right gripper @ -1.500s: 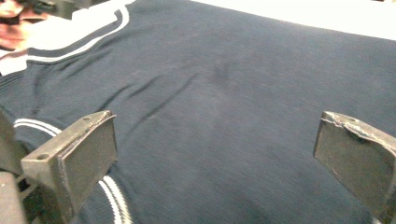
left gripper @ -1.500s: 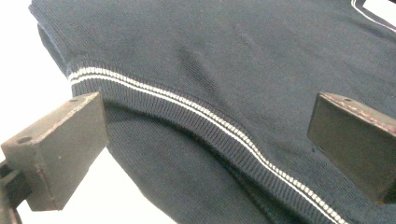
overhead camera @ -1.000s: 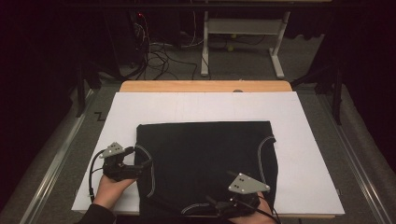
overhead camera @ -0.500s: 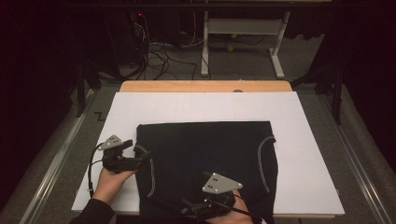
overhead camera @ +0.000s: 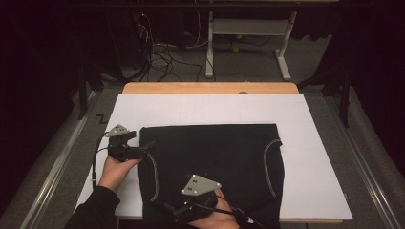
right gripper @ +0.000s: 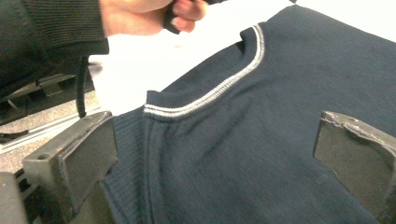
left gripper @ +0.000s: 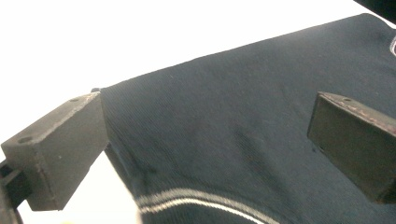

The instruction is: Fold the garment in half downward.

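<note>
A dark navy knitted garment [overhead camera: 215,157] with white striped trim [overhead camera: 154,177] lies folded flat on a white sheet [overhead camera: 210,109]. My left gripper [overhead camera: 149,145] is at the garment's far left corner, open, its jaws pointing right. In the left gripper view that corner [left gripper: 233,121] lies between the wide-apart jaws of the left gripper [left gripper: 205,144]. My right gripper [overhead camera: 171,210] hovers over the garment's near left part, open and pointing left. In the right gripper view the cloth [right gripper: 243,140] and its striped trim [right gripper: 219,88] lie between the jaws of the right gripper [right gripper: 215,154], and the other hand [right gripper: 149,14] shows at the top.
The white sheet covers a wooden table [overhead camera: 210,88]. Metal rails [overhead camera: 57,167] run along both sides. Behind the table are floor cables [overhead camera: 162,52] and a white table frame [overhead camera: 248,28]. Bare sheet lies beyond and right of the garment.
My right gripper has moved left along the garment's near edge. My left gripper has moved away from the person, up to the garment's far left corner.
</note>
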Demonstrator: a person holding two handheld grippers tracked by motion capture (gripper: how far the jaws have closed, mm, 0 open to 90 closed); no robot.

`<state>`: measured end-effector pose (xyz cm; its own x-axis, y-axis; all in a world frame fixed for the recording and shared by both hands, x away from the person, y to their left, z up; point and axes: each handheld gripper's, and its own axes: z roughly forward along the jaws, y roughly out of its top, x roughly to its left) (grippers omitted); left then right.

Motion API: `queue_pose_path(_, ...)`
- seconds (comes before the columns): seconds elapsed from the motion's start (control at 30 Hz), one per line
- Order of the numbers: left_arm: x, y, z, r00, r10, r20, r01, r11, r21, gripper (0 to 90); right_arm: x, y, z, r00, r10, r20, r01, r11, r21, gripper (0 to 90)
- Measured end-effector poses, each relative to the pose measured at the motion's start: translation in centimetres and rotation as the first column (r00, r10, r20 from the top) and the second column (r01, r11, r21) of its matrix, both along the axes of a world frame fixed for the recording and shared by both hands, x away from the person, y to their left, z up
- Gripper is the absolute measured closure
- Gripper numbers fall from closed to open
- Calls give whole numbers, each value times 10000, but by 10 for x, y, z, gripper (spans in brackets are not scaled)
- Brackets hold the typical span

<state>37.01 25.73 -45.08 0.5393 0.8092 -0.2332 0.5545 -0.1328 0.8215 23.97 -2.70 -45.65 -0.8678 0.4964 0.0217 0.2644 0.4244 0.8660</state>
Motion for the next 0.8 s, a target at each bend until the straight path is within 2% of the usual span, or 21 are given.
queue_pose_path(0.17,9,3,10,10000,67,51,-68,10000,32,0,2,13,2,9998,188,29,-187,9998,-107,3)
queue_pose_path(0.33,15,5,17,9999,109,-34,-109,9998,-148,0,-1,26,5,9992,395,-57,-395,9992,-45,3)
queue_pose_path(0.43,19,6,18,9997,233,-45,-233,9997,55,0,-2,33,4,9984,552,-91,-554,9983,-163,4)
queue_pose_path(0.63,29,16,10,9973,567,-468,-559,9983,171,0,-3,44,-3,9967,757,-288,-767,9965,-343,6)
queue_pose_path(0.8,42,17,-6,9942,434,-988,-410,9988,265,0,-5,49,-9,9953,883,-387,-907,9939,-628,3)
